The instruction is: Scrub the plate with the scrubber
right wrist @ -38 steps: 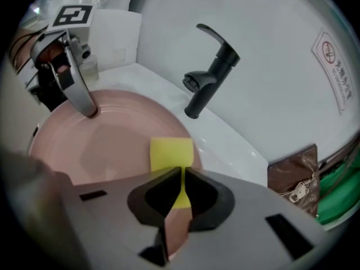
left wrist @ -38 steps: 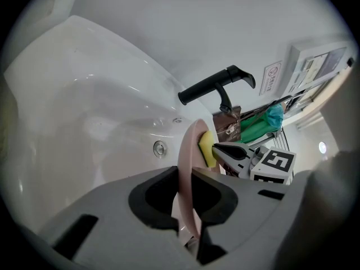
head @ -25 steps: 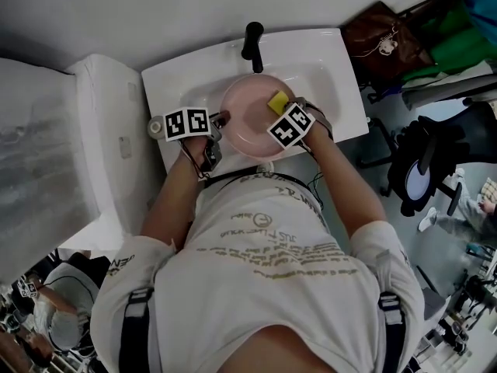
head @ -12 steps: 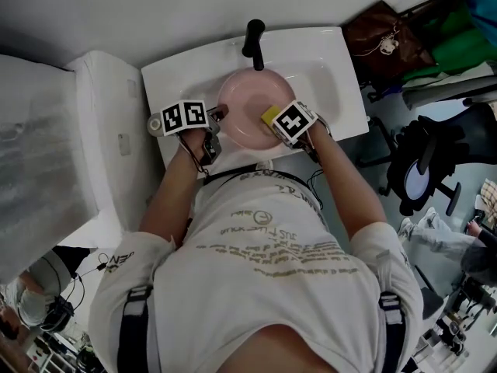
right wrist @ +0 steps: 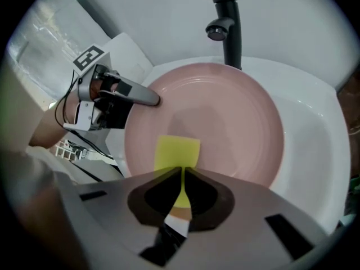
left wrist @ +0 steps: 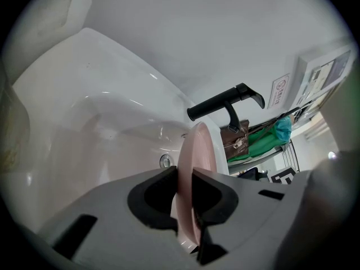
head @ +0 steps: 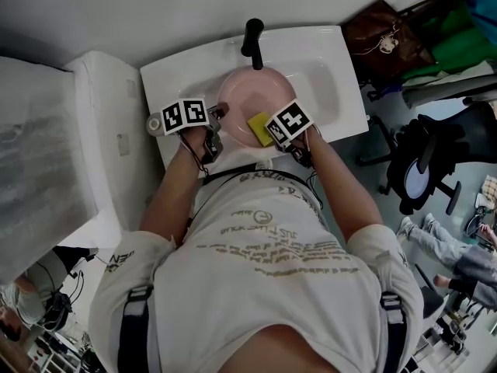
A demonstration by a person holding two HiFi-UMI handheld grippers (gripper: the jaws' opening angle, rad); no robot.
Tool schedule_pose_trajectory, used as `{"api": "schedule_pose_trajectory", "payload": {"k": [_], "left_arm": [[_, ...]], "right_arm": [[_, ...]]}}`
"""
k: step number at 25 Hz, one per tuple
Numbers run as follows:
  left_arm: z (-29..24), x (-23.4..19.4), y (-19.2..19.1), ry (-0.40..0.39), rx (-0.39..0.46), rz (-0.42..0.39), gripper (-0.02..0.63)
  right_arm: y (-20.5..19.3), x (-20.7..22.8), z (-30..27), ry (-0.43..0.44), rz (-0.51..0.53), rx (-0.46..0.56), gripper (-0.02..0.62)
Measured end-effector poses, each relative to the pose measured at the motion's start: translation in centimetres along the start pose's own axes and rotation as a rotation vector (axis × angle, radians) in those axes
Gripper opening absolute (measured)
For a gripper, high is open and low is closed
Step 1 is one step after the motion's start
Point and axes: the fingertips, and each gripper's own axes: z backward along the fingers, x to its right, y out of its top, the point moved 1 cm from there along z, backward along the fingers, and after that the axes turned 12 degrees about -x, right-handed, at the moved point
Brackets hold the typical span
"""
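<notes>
A pink plate (head: pixel 250 107) sits tilted in the white sink (head: pixel 326 68) under the black tap (head: pixel 252 41). My left gripper (head: pixel 219 115) is shut on the plate's left rim; in the left gripper view the rim (left wrist: pixel 194 162) runs edge-on between the jaws of my left gripper (left wrist: pixel 184 198). My right gripper (head: pixel 268 130) is shut on a yellow scrubber (head: pixel 258 128), which lies flat against the plate's near part. In the right gripper view the scrubber (right wrist: pixel 175 156) sticks out ahead of my right gripper (right wrist: pixel 181 176) onto the plate (right wrist: pixel 225 122), with my left gripper (right wrist: pixel 147 97) at the plate's left rim.
A white cabinet (head: pixel 101 130) stands left of the sink. A brown bag (head: pixel 380 41) and green fabric (head: pixel 454 41) lie at the right, beside a black office chair (head: pixel 427 169). The sink drain (left wrist: pixel 165 161) shows behind the plate.
My right gripper has slid the yellow scrubber across the plate from its right side toward the near left, turning as it went. The left gripper has kept its hold on the rim.
</notes>
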Motion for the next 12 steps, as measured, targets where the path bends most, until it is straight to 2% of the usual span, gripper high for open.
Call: {"api": "schedule_pose_trajectory", "payload": {"k": [4, 8, 12], "left_arm": [[-0.5, 0.7, -0.4, -0.005, -0.002, 0.0, 0.048], [-0.9, 1.4, -0.8, 0.0, -0.019, -0.018, 0.048], [-1.4, 2.1, -1.5, -0.03, -0.035, -0.009, 0.048]], "right_arm": [[0.9, -1.8, 0.1, 0.058, -0.021, 0.065, 0.037], [1.8, -2.4, 0.2, 0.047, -0.021, 0.102, 0.037], [3.2, -2.9, 1.0, 0.059, -0.045, 0.171, 0.037]]}}
